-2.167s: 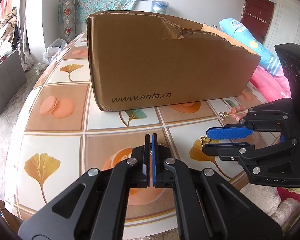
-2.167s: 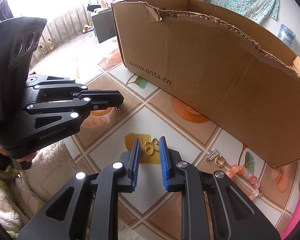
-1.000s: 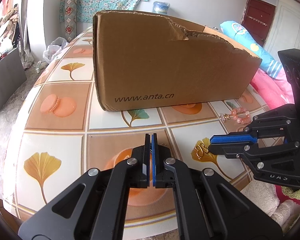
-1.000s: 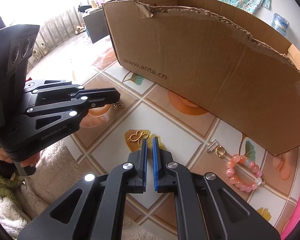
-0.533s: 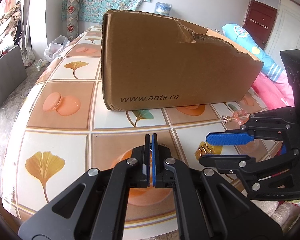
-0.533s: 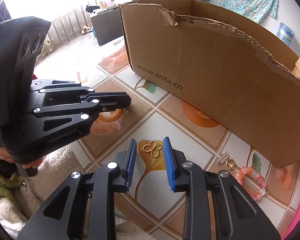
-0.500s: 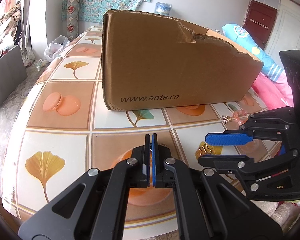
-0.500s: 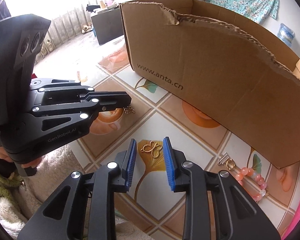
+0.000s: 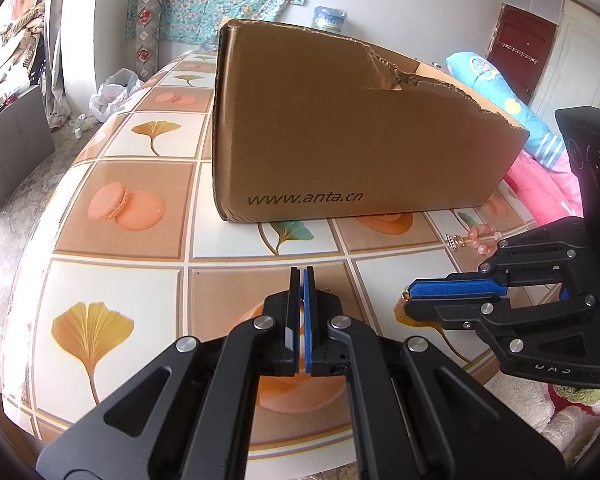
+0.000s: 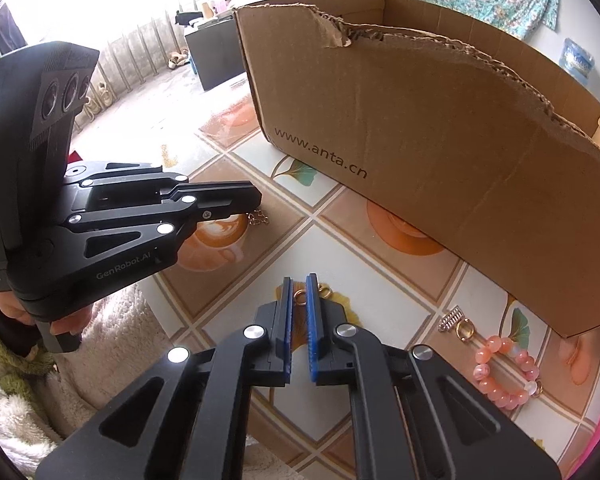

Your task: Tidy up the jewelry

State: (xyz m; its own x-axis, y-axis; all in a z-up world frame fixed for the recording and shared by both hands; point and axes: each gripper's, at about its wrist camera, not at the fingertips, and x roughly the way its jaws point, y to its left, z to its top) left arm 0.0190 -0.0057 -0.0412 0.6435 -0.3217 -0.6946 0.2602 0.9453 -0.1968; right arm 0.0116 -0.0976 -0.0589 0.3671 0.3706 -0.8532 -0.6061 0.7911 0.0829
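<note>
My right gripper (image 10: 299,286) is closed down on a gold loop ornament (image 10: 300,298) that lies on the tiled tabletop; part of it sticks out past the right pad. It also shows in the left wrist view (image 9: 410,298). My left gripper (image 9: 302,276) is shut, and a small gold chain piece (image 10: 258,217) hangs at its tip just above the table. A gold ring with a silver charm (image 10: 458,323) and a pink bead bracelet (image 10: 504,372) lie to the right. The open cardboard box (image 10: 440,120) stands behind.
The tablecloth (image 9: 140,184) has tile patterns of leaves and macarons. The table's front edge is close below both grippers. A fluffy white and green cloth (image 10: 112,336) lies at the edge. Pink bedding (image 9: 540,176) is to the right of the box.
My right gripper was open around the gold ornament half a second ago and has now closed on it. My left gripper stays shut in place.
</note>
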